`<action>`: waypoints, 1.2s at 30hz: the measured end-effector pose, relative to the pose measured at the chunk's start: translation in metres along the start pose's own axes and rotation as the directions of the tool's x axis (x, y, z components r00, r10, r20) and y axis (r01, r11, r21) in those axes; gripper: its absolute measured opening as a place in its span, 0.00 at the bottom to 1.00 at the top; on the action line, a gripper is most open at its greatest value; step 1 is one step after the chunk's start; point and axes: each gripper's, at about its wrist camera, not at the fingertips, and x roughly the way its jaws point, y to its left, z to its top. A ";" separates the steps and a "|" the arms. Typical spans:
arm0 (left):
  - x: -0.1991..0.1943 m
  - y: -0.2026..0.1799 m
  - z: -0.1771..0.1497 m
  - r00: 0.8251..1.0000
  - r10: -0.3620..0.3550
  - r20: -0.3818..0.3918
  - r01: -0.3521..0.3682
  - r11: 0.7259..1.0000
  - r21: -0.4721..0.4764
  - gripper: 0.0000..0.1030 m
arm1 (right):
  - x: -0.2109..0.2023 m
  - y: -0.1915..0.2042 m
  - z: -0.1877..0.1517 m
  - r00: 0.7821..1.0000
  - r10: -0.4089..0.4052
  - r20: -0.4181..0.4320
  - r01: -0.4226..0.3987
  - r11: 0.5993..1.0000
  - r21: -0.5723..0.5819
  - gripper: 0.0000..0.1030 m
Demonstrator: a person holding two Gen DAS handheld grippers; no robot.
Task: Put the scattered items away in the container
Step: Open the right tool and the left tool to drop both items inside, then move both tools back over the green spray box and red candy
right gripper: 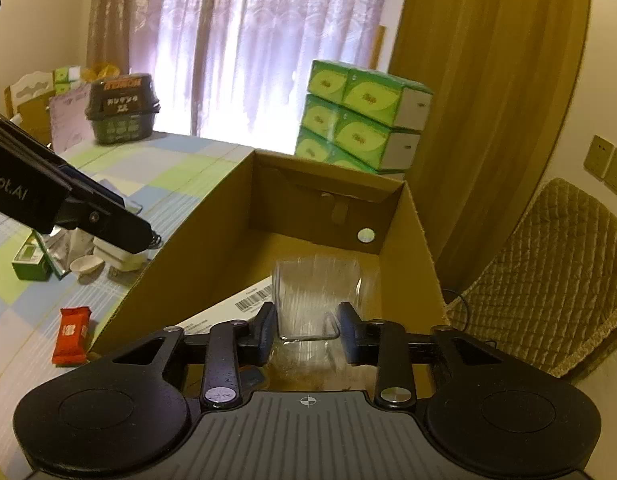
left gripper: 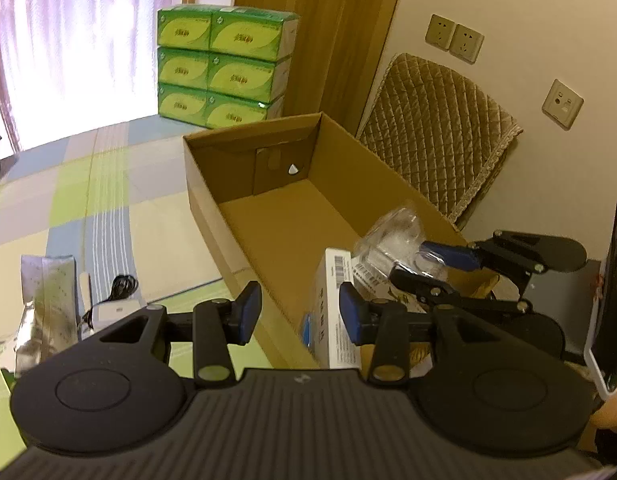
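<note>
The right tongs point(right gripper: 306, 330) are seen low centre in the right wrist view, jaws spread a bit wider than the clear plastic cup point(right gripper: 316, 296) sitting between them; the pads look just off its walls, so it can't be told for sure whether any grip is left. The cup is upright-ish inside the cardboard box point(right gripper: 424, 240), straight ahead of the tongs, next to a white barcoded package point(right gripper: 244, 304). In the left wrist view, the left tongs point(left gripper: 300, 312) are held wide open with nothing in them, hovering over the box's near left wall.

Leftovers are all out on the checkered surface point(right gripper: 180, 168), at the left of the frame: a red snack packet point(right gripper: 70, 336), a small green box point(right gripper: 28, 262), a little white bowl point(right gripper: 86, 266) and a foil bag point(left gripper: 48, 304). So the left tongs are probably the nearer ones for what's next, with the foil bag lying lower left of them, long axis running away from the camera.
</note>
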 end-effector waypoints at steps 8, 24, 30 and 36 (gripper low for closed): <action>-0.010 0.008 -0.017 1.000 0.008 -0.003 -0.008 1.000 -0.018 0.37 | -0.016 0.003 -0.003 1.000 -0.007 0.021 0.007 1.000 0.020 0.68; -0.041 0.024 -0.074 0.999 0.039 -0.033 -0.041 0.996 -0.083 0.51 | -0.060 0.034 -0.030 1.000 -0.003 0.008 0.002 0.991 0.134 0.69; -0.060 0.028 -0.095 0.998 0.057 -0.037 -0.060 0.994 -0.095 0.53 | -0.072 0.051 -0.033 1.000 0.016 -0.017 -0.013 0.986 0.165 0.69; -0.079 0.038 -0.116 0.996 0.080 -0.039 -0.085 0.988 -0.127 0.66 | -0.079 0.075 -0.036 0.999 0.039 -0.036 -0.032 0.986 0.166 0.91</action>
